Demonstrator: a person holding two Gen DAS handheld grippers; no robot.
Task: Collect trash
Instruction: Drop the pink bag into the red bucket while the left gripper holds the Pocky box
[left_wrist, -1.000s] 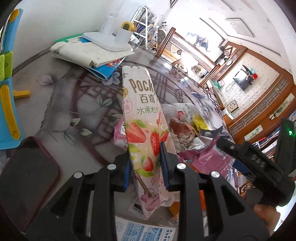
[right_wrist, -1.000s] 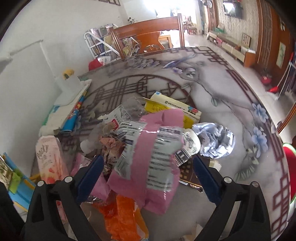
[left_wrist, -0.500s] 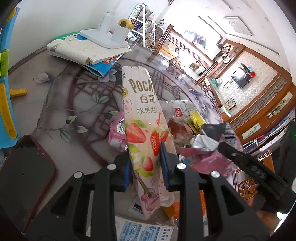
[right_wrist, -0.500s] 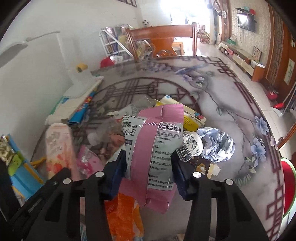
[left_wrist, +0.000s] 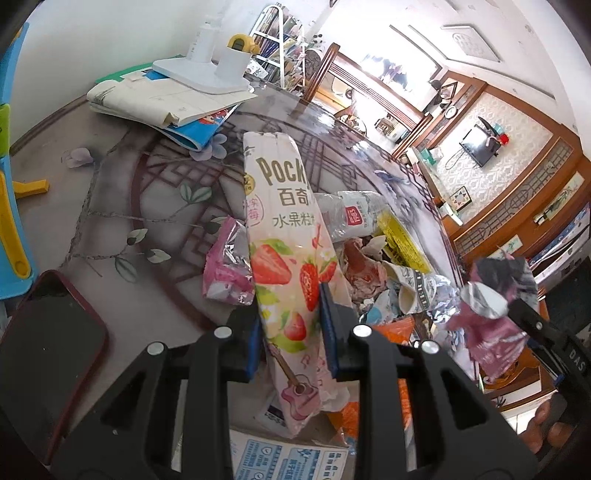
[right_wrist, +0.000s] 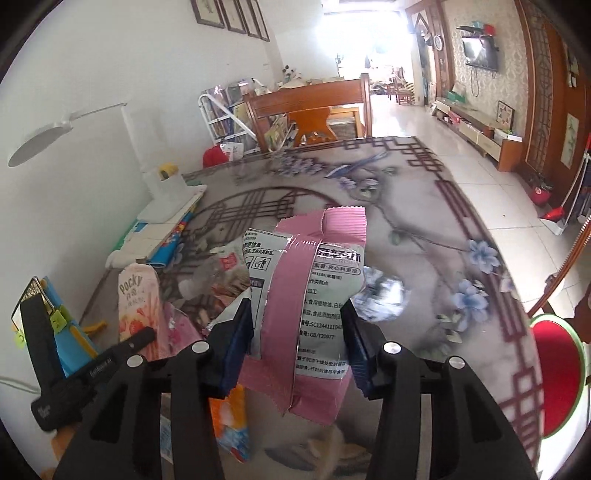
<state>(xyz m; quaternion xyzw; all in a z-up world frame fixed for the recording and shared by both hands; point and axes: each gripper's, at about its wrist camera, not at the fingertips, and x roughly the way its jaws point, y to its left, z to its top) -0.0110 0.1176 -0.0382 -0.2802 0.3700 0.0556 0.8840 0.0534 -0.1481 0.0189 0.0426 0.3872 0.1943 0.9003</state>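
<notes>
Two wrappers clamped, phone (left_wrist: 44, 332), lamp (left_wrist: 207, 74) nearby

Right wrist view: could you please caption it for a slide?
Right gripper shut on a pink snack wrapper above the littered table.

patterned table (left_wrist: 122, 206), phone (left_wrist: 44, 332), stacked papers (left_wrist: 162, 99), lamp base (left_wrist: 199, 72), wrapper litter (left_wrist: 373, 258)
</notes>
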